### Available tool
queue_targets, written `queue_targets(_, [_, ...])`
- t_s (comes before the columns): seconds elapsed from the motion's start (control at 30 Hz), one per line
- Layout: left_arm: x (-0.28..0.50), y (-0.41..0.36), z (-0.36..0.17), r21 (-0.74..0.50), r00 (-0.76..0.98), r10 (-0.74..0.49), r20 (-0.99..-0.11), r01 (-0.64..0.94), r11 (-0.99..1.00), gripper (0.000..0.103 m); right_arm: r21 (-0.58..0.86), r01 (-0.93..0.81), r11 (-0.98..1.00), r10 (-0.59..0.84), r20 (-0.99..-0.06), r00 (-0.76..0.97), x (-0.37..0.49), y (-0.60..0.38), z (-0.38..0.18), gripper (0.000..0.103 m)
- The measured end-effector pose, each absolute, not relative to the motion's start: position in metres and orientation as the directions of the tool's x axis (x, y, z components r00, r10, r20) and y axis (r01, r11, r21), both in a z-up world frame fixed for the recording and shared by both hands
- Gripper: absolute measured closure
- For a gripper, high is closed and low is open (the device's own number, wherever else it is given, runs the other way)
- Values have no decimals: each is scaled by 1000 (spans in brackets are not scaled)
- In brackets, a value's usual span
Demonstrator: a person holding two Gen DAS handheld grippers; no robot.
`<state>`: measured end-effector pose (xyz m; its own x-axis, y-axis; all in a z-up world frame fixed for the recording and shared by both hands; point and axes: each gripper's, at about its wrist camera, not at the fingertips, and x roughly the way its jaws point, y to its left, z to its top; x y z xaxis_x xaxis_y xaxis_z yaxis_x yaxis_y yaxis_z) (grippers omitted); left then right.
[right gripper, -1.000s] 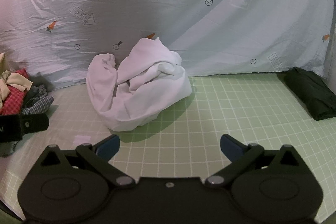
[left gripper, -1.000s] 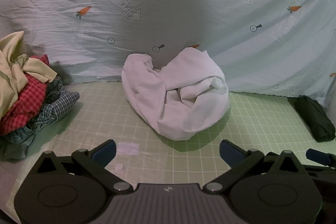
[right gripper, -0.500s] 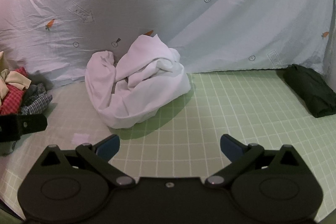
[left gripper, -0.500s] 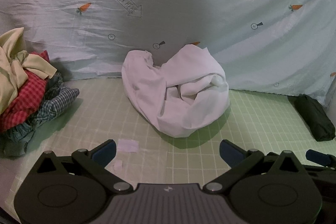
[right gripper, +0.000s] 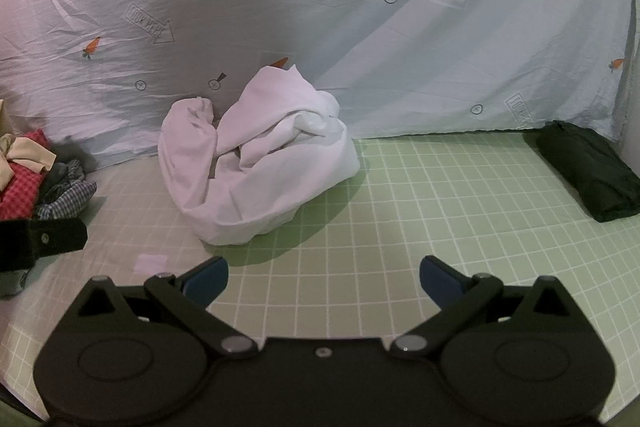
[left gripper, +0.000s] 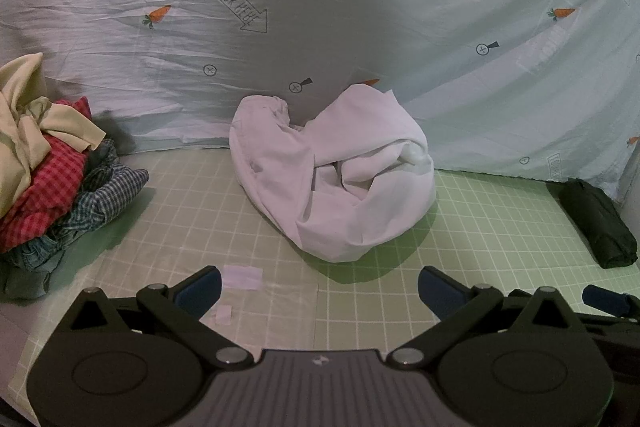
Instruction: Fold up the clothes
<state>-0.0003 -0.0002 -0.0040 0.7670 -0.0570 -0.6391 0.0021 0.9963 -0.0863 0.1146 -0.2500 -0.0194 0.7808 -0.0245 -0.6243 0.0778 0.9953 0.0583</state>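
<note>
White garment [left gripper: 336, 179]: crumpled at 12 o'clock on grid mat [left gripper: 480, 227], unchanged. Left gripper [left gripper: 320, 287], right gripper [right gripper: 324, 277]: wide, empty, barely shifted. Folding unstarted.

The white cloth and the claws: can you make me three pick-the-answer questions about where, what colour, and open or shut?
1. Where is the white cloth?
A. mat middle
B. on the clothes pile
C. in a claw

2. What colour is the folded bundle at the right?
A. red
B. dark
C. yellow

3. How are both claws?
A. shut on cloth
B. shut empty
C. open

Answers: 1 A, it lies crumpled on the green mat. 2 B, it looks nearly black. 3 C, the left claw and right claw are spread, holding nothing.
</note>
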Motion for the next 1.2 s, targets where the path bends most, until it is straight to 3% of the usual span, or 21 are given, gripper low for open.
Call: queue_targets(1.2, [52,18,-19,-100,737,-73,-672,7,995,0,19,153,988,-109,-618,778,157,-250,-38,0])
